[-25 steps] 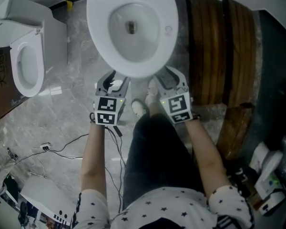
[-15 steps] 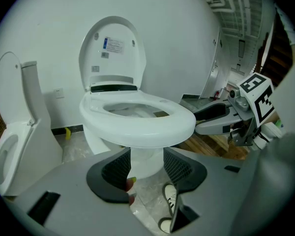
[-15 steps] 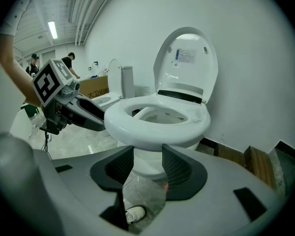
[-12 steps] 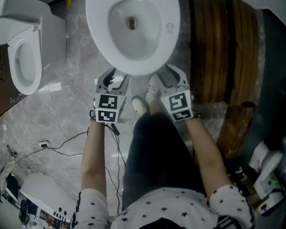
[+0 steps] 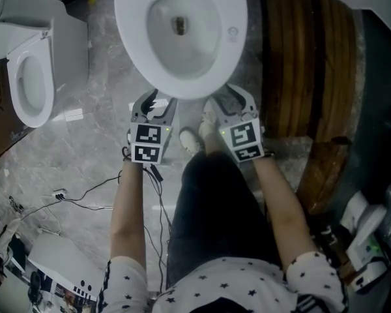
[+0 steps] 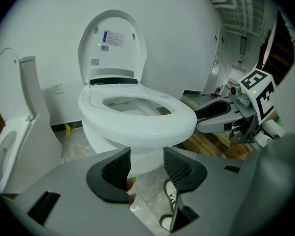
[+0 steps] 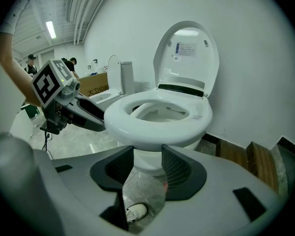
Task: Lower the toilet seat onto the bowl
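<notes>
1. Well, I hold the left gripper and the right gripper low at the toilet's front, one on each side of its nose. I judge that is where two hands would guide a seat down.
2. Both pairs of jaws stand spread and pinch nothing. Between each pair I see only the bowl and the floor beyond it.
3. The seat lies flat on the bowl, as far as both gripper views let me judge. Only the lid stands upright at the wall.
4. The seat's front edge sits just above and beyond my jaw tips, near but apart. I see no contact in any view.
5. So I judge the lowering done, or all but done, with nothing left to grasp.
</notes>
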Tool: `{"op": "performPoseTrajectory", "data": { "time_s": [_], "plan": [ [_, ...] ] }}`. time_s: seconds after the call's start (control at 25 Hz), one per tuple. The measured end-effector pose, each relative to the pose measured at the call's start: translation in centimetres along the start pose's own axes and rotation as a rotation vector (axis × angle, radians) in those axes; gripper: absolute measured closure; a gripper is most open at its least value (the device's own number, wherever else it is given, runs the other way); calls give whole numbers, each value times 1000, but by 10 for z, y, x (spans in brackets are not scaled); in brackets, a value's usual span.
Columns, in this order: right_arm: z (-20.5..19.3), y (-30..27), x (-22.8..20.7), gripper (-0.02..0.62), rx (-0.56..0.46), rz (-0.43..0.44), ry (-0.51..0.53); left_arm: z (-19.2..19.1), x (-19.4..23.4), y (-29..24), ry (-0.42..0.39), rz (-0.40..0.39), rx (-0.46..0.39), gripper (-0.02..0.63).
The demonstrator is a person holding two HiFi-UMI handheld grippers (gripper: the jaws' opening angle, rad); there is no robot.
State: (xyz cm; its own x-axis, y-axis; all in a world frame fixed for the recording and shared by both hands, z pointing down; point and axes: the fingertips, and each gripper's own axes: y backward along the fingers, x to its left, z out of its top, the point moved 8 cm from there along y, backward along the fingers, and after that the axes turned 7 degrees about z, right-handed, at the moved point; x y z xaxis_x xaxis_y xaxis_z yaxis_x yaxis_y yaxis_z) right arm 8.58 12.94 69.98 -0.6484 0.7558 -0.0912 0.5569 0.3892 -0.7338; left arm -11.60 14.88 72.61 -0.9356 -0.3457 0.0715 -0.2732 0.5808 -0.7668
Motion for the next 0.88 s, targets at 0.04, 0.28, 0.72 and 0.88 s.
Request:
{"op": "performPoseTrajectory", "data": {
  "time_s": [0.04, 0.28, 0.72, 0.88],
  "plan": [
    [-1, -1, 0, 419, 2, 2, -3, -1, 0, -1, 0, 1, 3, 394],
    [-9, -9, -2, 419, 18, 5, -14, -9, -1, -10, 5, 5, 23, 394],
    [-21, -25, -4, 419, 55, 6, -32, -20, 4, -18, 42, 11, 39, 394],
    [-26, -30, -4, 419, 69, 3, -42, -23, 6, -20, 48, 11, 44, 394]
  ]
}}
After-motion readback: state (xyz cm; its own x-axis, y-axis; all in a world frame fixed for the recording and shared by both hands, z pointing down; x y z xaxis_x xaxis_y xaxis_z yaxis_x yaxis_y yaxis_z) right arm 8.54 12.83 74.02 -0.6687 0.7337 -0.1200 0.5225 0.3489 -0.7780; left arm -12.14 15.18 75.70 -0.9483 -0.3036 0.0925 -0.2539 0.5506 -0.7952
